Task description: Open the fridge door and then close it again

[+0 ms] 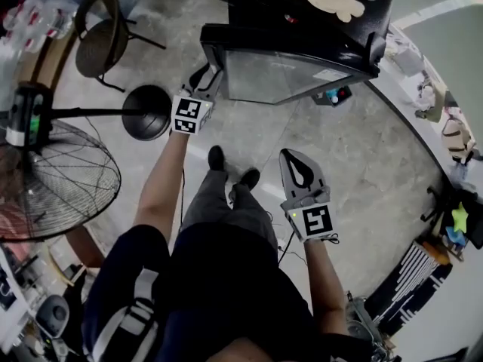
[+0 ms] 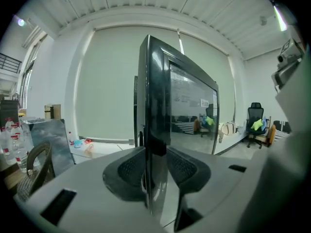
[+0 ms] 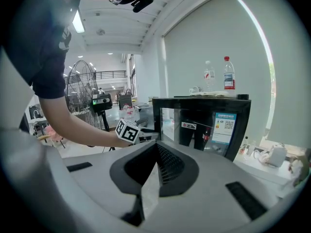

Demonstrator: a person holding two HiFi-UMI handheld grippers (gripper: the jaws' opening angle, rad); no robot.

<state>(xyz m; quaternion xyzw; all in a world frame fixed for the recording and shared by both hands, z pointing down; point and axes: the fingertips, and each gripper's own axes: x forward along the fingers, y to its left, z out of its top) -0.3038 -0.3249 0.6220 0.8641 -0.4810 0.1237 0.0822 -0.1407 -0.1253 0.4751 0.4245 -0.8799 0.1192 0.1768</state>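
Note:
The black fridge (image 1: 302, 10) stands ahead of me with its glass door (image 1: 290, 74) swung out toward me. My left gripper (image 1: 207, 78) is at the door's free left edge. In the left gripper view the door's dark edge (image 2: 154, 106) runs upright between the two pads, and the left gripper (image 2: 156, 166) is shut on it. My right gripper (image 1: 293, 157) hangs lower right, apart from the fridge, shut with nothing in it. In the right gripper view the right gripper (image 3: 154, 166) faces the fridge (image 3: 204, 123), with the left gripper's marker cube (image 3: 127, 131) at the door.
A large floor fan (image 1: 53, 179) stands at the left, with a round stand base (image 1: 147, 111) and a chair (image 1: 102, 40) behind it. Two bottles (image 3: 227, 76) stand on the fridge top. A cluttered ledge (image 1: 445, 119) runs along the right. My feet (image 1: 234, 172) are below the door.

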